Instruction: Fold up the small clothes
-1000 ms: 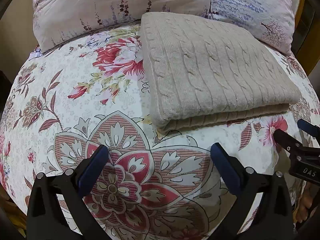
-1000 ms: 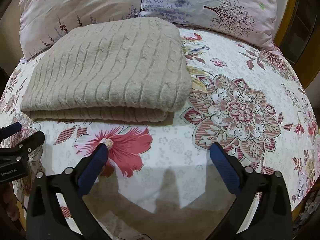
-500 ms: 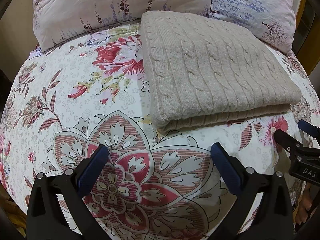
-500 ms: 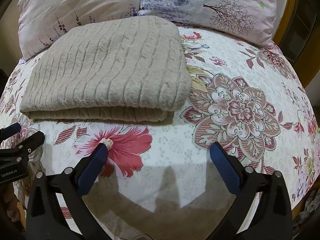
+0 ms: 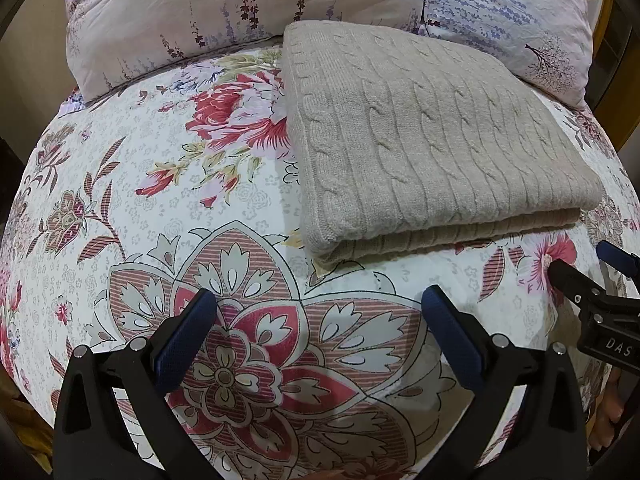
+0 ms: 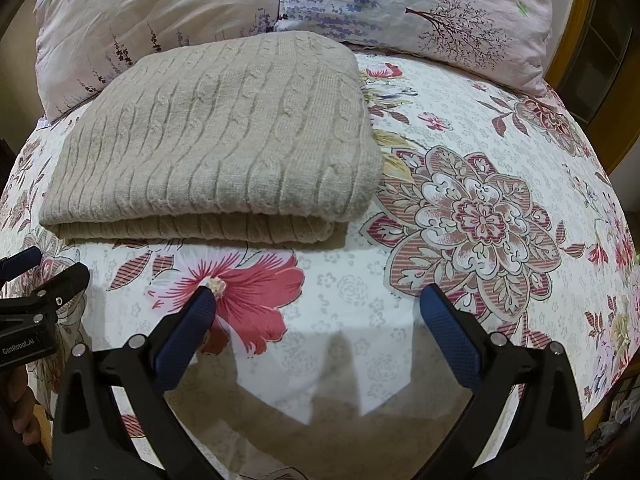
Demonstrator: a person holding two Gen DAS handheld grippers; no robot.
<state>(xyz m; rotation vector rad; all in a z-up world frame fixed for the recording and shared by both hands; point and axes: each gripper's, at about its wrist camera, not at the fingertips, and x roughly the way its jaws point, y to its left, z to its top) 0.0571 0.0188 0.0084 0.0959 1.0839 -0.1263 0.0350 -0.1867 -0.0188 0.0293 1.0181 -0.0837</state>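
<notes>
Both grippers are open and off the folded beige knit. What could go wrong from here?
1. The beige knit is thick, with stacked layers along its near edge. If picked up again, the left gripper or right gripper might catch only the top layer and undo the fold.
2. The floral bedspread lies right under that edge, so a low grasp could pinch it too.
3. The knit's far edge seems to meet the pillows; pushing it back might bunch it.

Folded beige sweater [image 5: 436, 148] at 1 o'clock on floral bedsheet [image 5: 160, 200]. Left gripper [image 5: 318, 330] spread wide, empty. Pillows [image 5: 240, 12] at 12 o'clock. Right gripper [image 5: 592, 276] at 3 o'clock.
</notes>
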